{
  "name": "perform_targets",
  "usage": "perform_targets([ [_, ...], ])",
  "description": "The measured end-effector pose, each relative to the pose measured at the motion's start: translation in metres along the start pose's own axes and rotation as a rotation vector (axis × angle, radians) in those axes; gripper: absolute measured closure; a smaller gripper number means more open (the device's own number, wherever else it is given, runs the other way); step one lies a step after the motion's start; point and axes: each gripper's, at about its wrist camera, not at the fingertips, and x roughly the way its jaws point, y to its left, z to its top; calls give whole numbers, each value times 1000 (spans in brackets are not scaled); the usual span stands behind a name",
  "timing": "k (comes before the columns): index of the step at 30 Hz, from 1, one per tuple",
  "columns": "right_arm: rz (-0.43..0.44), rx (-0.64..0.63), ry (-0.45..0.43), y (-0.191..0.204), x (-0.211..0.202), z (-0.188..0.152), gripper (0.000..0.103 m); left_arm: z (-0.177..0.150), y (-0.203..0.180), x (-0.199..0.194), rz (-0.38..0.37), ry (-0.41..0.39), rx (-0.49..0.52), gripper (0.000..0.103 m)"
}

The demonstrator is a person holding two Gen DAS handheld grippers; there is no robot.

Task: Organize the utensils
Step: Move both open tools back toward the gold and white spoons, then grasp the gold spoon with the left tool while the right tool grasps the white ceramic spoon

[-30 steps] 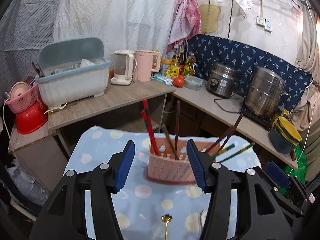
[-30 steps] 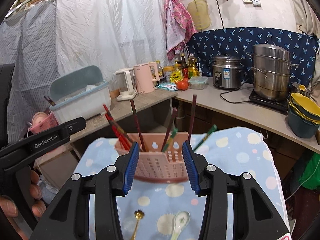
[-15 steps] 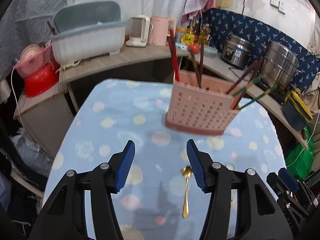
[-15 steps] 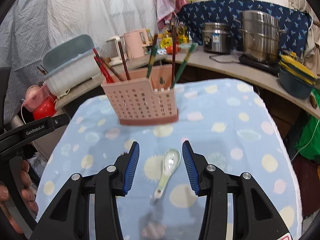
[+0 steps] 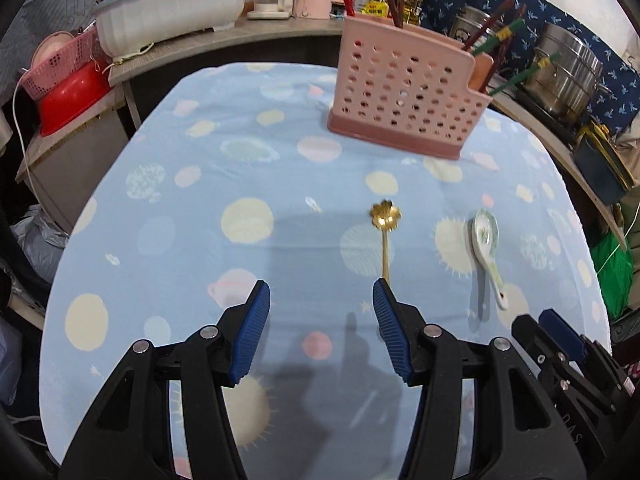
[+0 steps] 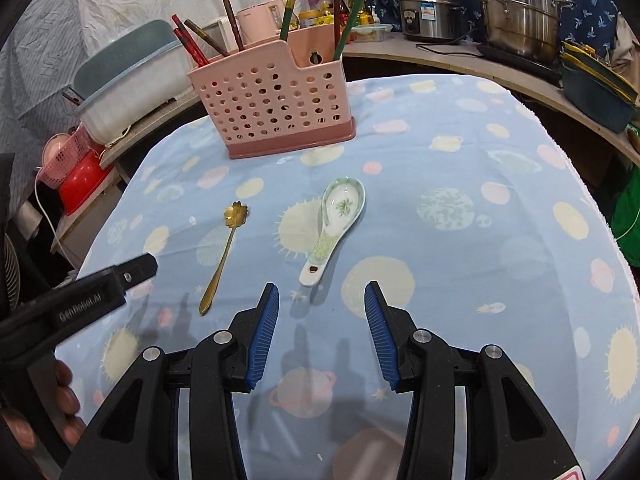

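Your pink perforated plastic utensil caddy (image 6: pixel 276 104) stands upright, holding red, brown and green chopsticks (image 6: pixel 288 4). Before it, on the pale blue planet-print tablecloth (image 6: pixel 460 256), lie a gold flower-bowled spoon (image 6: pixel 226 248) and a white-green ceramic soup spoon (image 6: pixel 334 224), apart. Your left gripper (image 5: pixel 320 298) and right gripper (image 6: pixel 320 300) both hover with pads apart, empty. Steel pots (image 6: pixel 516 8) line the counter.

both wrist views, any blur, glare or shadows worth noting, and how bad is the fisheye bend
Left wrist view: sharp; gripper shadows fall on the cloth near the jaws; small glint on the gold spoon; counter edge bows strongly. Right wrist view: sharp too; shadows under the white spoon; dark corners; holder leans from distortion.
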Motion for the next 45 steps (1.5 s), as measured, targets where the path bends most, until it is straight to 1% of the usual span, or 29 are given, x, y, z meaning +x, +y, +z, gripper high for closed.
perform_targets([
  [3,6,6,4,1,4,2,59,-7,-4,6,-14,22,2,52],
  [9,27,34,20,-1,15,5,60,-14,-6,17,-16,53,13,52],
  [17,17,57,17,-11,26,20,60,-10,-12,24,-38,64,23,52],
  [21,6,57,3,-16,31,34,60,0,-15,31,-55,67,17,52],
  [27,-3,50,4,-19,48,54,60,24,-16,48,-45,63,0,52],
  [32,-7,63,7,-26,61,66,60,45,-18,65,-70,69,-29,52],
  [35,-3,60,14,-29,70,72,64,54,-22,74,-79,65,-20,52],
  [36,-3,55,19,-29,74,74,67,57,-24,78,-79,65,-14,53],
  [38,0,50,27,-29,79,75,69,60,-25,84,-86,69,-11,54],
  [41,8,43,37,-29,85,75,71,62,-28,90,-98,75,2,56],
  [45,18,45,53,-30,91,73,78,61,-30,94,-106,75,16,59],
])
